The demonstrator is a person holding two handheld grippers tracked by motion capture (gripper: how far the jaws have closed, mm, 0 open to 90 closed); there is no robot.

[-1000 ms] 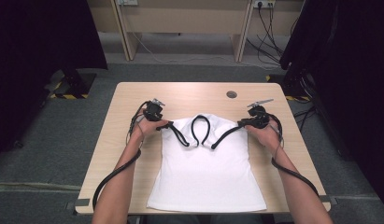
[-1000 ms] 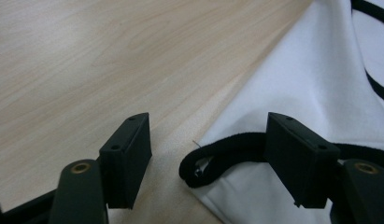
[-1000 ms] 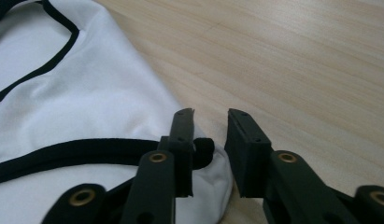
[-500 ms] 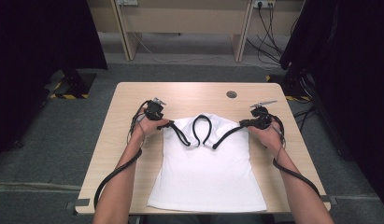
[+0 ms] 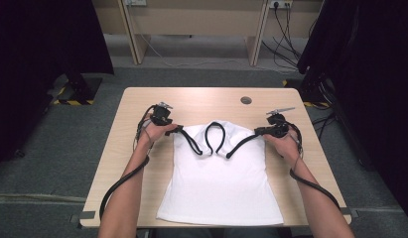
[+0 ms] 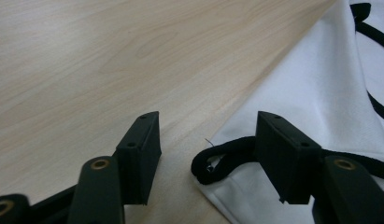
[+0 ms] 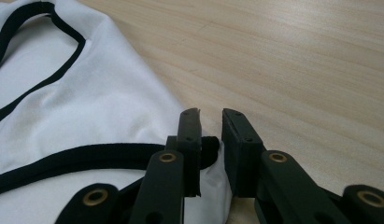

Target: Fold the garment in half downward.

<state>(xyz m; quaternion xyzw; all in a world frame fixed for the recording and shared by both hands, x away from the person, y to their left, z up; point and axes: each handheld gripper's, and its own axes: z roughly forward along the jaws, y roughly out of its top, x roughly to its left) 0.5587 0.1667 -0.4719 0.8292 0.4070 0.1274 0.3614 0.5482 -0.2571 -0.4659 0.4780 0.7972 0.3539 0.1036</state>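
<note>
At the far end of the table [image 5: 201, 99] lies the white top [image 5: 221, 183], collar away from the person, shoulder corners at both grippers. The right gripper [image 7: 210, 121] pinches its black-trimmed corner, nearly closed, while the left gripper [image 6: 206, 140] (jaws just been closing) stands apart around the other corner, not clamped yet

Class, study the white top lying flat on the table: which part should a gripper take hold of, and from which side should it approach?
Grip the black-trimmed shoulder corners of the white top, probably from the outer sides, low and level with the table. The trim is thicker than the flat cloth and sits at the edge. The left gripper straddles it; the right gripper has nearly closed there.
</note>
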